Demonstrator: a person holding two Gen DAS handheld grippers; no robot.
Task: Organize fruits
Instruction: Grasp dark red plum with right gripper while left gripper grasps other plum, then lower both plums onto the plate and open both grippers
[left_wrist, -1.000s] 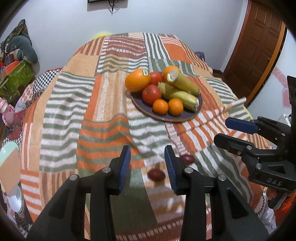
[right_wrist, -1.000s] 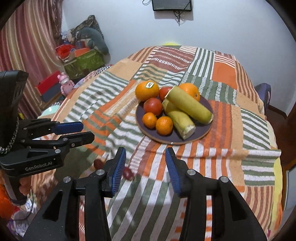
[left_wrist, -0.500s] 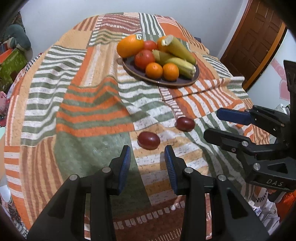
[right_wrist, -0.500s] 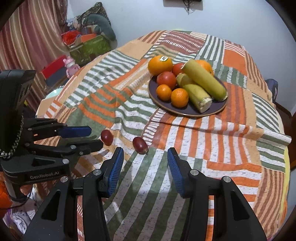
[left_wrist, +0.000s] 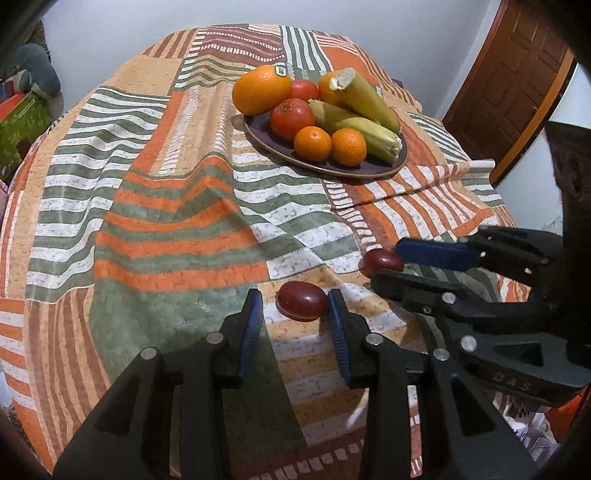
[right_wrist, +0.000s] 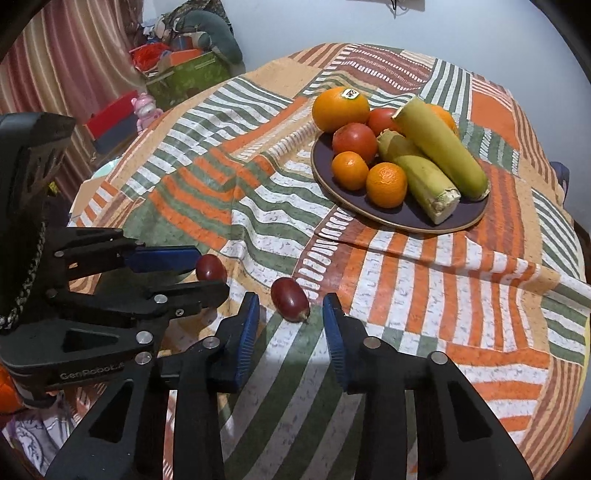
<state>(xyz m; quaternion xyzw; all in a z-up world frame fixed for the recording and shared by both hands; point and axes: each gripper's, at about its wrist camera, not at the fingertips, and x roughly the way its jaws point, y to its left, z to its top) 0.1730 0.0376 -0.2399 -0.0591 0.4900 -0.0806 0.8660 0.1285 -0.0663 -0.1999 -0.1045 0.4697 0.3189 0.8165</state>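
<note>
Two small dark red fruits lie on the striped tablecloth near its front edge. My left gripper (left_wrist: 293, 302) is open, its fingertips on either side of the left red fruit (left_wrist: 301, 300), which shows in the right wrist view (right_wrist: 210, 268) too. My right gripper (right_wrist: 290, 308) is open around the right red fruit (right_wrist: 290, 304), also in the left wrist view (left_wrist: 382, 261). A dark plate (left_wrist: 384, 168) further back holds oranges, tomatoes and corn cobs (right_wrist: 439, 155).
The patchwork tablecloth (left_wrist: 155, 206) is wrinkled between the plate and the red fruits. Toys and boxes (right_wrist: 184, 70) stand at the far left by a curtain. A wooden door (left_wrist: 517, 74) is at the right.
Both grippers have moved down and forward to the two red fruits, which now sit between their open fingertips. The plate has not moved.
</note>
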